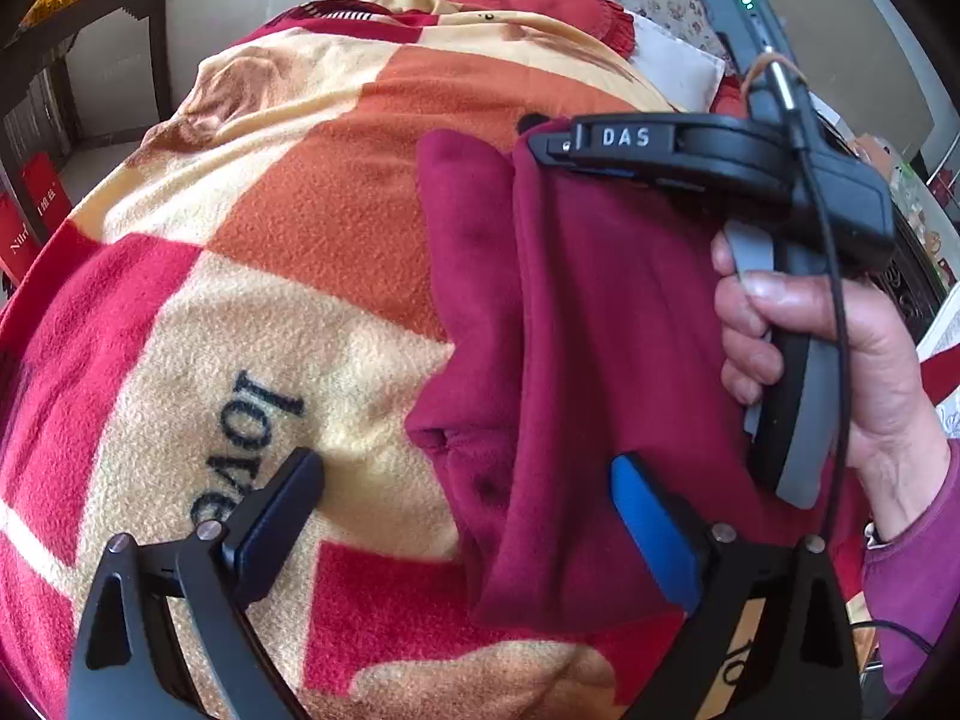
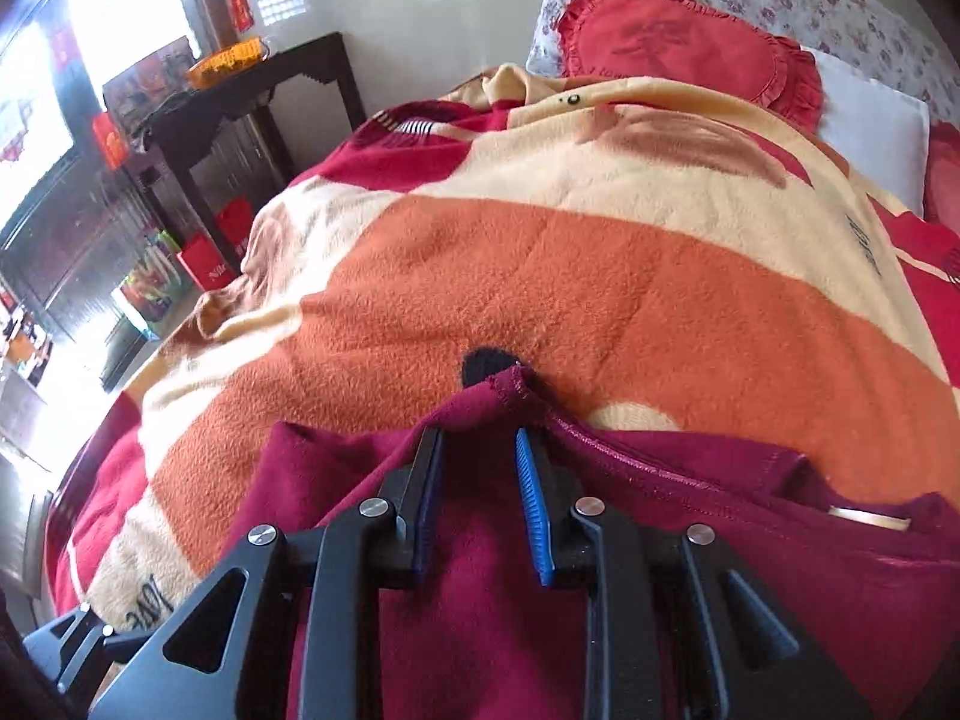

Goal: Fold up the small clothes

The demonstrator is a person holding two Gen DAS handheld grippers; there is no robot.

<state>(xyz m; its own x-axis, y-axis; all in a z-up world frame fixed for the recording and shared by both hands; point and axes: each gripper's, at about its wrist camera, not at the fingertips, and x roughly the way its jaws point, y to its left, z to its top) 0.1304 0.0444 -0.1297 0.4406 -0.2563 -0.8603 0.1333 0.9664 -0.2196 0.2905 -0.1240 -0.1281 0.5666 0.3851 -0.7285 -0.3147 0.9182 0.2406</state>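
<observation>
A dark red fleece garment (image 1: 576,372) lies partly folded on a checked blanket (image 1: 312,228) on a bed. My left gripper (image 1: 468,486) is open, hovering low over the garment's left edge, one finger over the blanket, the other over the cloth. My right gripper (image 1: 540,138) shows in the left wrist view at the garment's far end, held by a hand (image 1: 822,348). In the right wrist view my right gripper (image 2: 477,450) is narrowed on a raised pinch of the garment (image 2: 720,540), with the hem bunched up between the pads.
A red heart-shaped cushion (image 2: 678,42) and floral pillows (image 2: 840,6) lie at the head of the bed. A dark side table (image 2: 252,96) with an orange basket stands at the left. A grey device (image 1: 744,18) sits at the far right.
</observation>
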